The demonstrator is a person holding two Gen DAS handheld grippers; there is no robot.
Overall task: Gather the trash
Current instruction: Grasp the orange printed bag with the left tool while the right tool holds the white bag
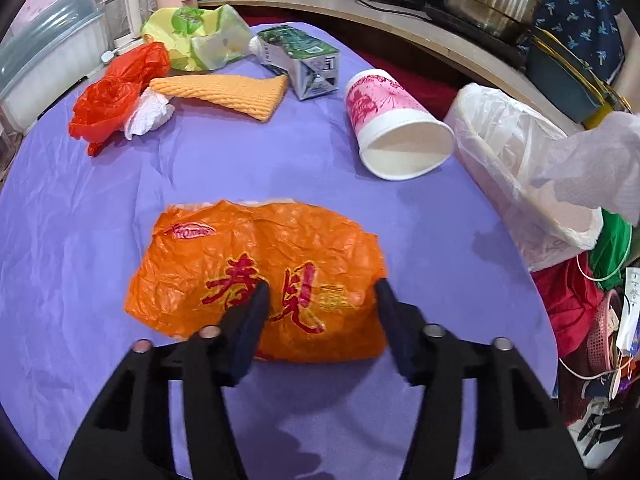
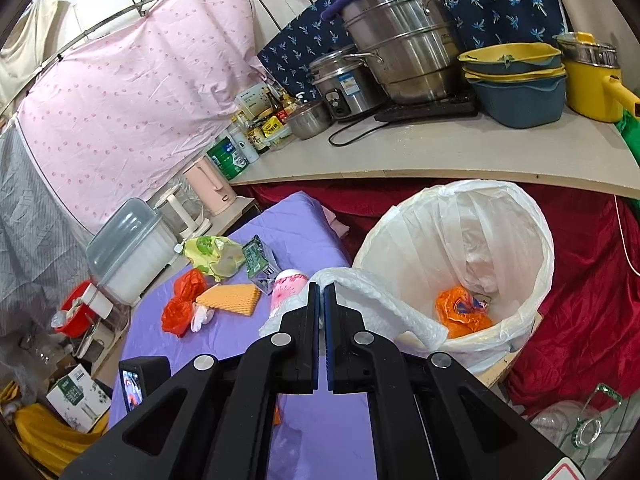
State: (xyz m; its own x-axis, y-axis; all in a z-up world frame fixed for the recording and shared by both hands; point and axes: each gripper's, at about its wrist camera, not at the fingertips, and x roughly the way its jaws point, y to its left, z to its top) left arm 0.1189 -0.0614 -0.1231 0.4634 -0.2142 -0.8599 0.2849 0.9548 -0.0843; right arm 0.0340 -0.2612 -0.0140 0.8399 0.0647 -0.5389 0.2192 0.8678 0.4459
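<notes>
Orange wrapper lies flat on our desk, left tongs apart over its near edge. Right tongs clamp a paper towel beside the bin; released short, it could drape outside.

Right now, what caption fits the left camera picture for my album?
Open left claw hovering over the crinkly orange wrapper on the purple tablecloth, tipped pink cup waiting behind.

Cramped home kitchen: steamer pot, rice cooker, condiments.
</notes>
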